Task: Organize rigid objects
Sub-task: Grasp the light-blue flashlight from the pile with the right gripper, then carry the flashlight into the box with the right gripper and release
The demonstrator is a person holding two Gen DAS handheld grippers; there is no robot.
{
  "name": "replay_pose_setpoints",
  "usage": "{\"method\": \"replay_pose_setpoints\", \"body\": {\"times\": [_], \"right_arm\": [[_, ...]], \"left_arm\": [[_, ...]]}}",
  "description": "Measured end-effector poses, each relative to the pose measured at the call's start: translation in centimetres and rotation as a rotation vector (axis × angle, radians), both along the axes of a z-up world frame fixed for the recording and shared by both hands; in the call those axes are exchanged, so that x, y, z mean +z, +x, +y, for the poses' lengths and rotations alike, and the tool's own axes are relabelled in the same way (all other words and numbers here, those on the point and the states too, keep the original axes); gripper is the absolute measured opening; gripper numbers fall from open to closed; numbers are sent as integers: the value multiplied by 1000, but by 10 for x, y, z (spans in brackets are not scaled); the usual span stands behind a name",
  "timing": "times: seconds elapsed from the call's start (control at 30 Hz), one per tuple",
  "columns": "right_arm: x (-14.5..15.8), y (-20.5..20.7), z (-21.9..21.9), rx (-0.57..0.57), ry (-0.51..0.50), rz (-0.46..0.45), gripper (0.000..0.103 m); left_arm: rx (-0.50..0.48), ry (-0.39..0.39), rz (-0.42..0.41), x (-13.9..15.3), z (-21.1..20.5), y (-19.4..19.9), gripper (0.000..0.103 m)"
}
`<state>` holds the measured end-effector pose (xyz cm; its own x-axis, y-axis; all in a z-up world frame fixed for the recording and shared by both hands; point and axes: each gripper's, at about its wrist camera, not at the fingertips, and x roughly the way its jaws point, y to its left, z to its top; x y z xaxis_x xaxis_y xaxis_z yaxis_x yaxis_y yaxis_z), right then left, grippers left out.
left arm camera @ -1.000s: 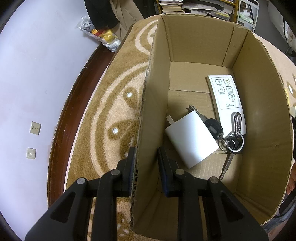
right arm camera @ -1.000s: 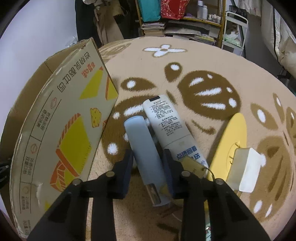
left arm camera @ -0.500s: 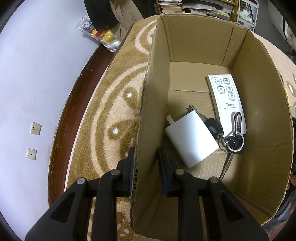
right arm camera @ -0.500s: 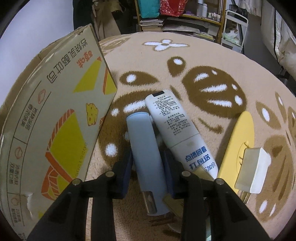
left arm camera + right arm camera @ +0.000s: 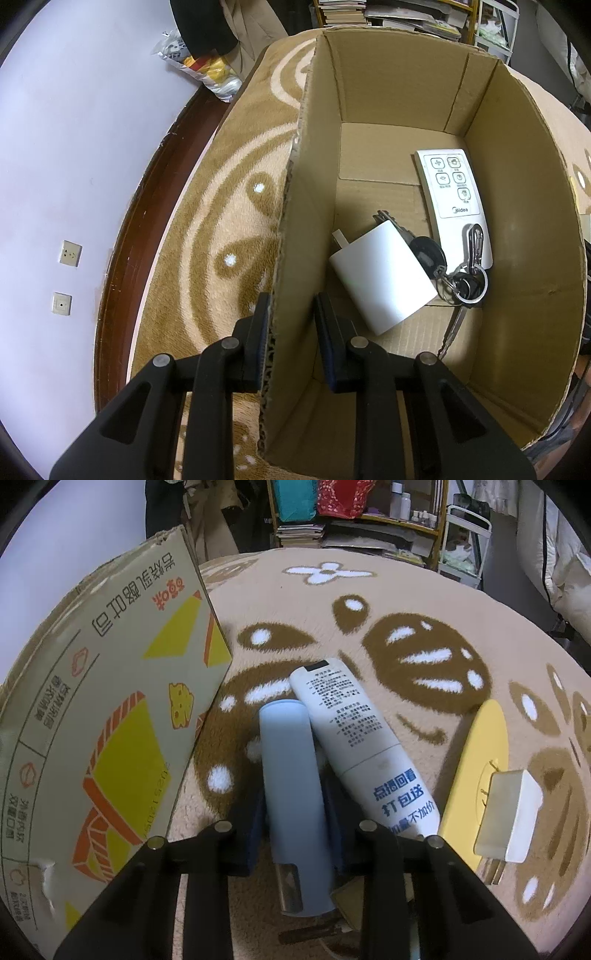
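My left gripper (image 5: pixel 290 325) straddles the box (image 5: pixel 295 236) wall, jaws apart with a gap on the inner side, steadying it. My right gripper (image 5: pixel 293 825) is clamped on a blue case (image 5: pixel 291 786) lying on the rug (image 5: pixel 424 602) beside the box. I judge this the pick-up step: next, lift it over the wall and set it inside.
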<state>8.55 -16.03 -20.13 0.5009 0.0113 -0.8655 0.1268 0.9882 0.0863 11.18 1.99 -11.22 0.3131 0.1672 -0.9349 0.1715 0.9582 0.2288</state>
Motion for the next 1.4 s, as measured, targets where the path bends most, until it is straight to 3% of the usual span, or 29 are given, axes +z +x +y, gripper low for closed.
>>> {"method": "replay_pose_setpoints", "body": {"times": [0.27, 0.43, 0.63, 0.87, 1.13, 1.4], "right_arm": [[24, -10, 1, -32, 38, -65, 28], [45, -18, -5, -59, 128, -149, 28], [68, -22, -4, -61, 148, -250, 28], [88, -22, -3, -54, 163, -299, 28], [124, -34, 19, 19, 179, -409, 28], [141, -39, 40, 80, 183, -433, 28]], "left_arm": [[-5, 8, -4, -1, -1, -2, 24], [-6, 10, -4, -1, -1, -2, 24], [-6, 11, -5, -1, -1, -3, 24], [-7, 15, -5, -1, -3, -3, 24], [-11, 21, -6, 0, -4, -4, 24], [-12, 22, -6, 0, -4, -4, 24]]}}
